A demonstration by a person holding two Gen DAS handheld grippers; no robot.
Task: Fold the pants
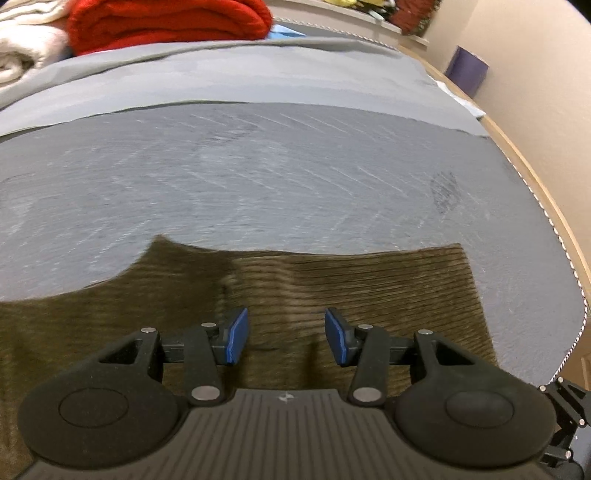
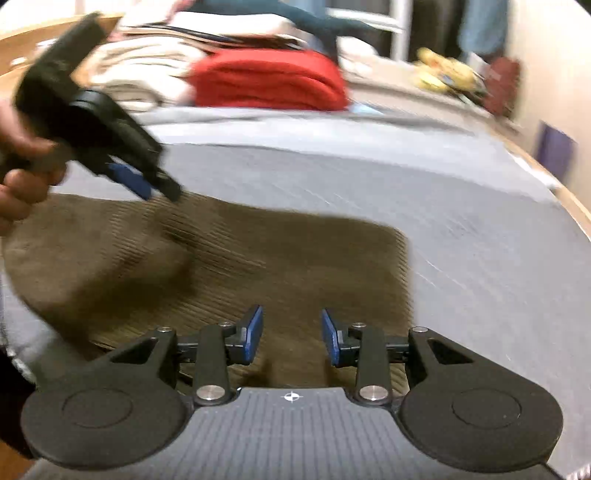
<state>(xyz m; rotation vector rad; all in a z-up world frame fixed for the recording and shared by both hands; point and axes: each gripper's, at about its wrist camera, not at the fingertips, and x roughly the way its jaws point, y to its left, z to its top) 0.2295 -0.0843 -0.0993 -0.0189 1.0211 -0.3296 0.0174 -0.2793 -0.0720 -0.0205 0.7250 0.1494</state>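
1. Lying flat on the grey cloth surface (image 1: 295,177): olive-brown corduroy pants (image 1: 369,288), folded into a rough rectangle with a straight right-hand edge.
2. Hovering low over the pants: left gripper (image 1: 286,336), jaws standing parted with a clear gap, blue pads (image 1: 236,336) gripping nothing. Corduroy is showing between and beneath both fingers; the pants' far edge is lying just beyond the fingertips.
3. Hovering over the near part of the pants: right gripper (image 2: 291,334), jaws likewise parted and holding nothing, with fabric filling the gap between its pads (image 2: 255,332).
4. Appearing in the right wrist view: left gripper (image 2: 140,181), held in the person's hand (image 2: 22,177), tilted downward with its tips near the far left edge of the pants (image 2: 258,258); blur is making contact impossible to judge.
5. Sitting beyond the grey cloth: red folded textile (image 1: 166,22) beside cream folded textile (image 1: 26,40).
6. Standing by the wall at far right: purple object (image 1: 467,70).
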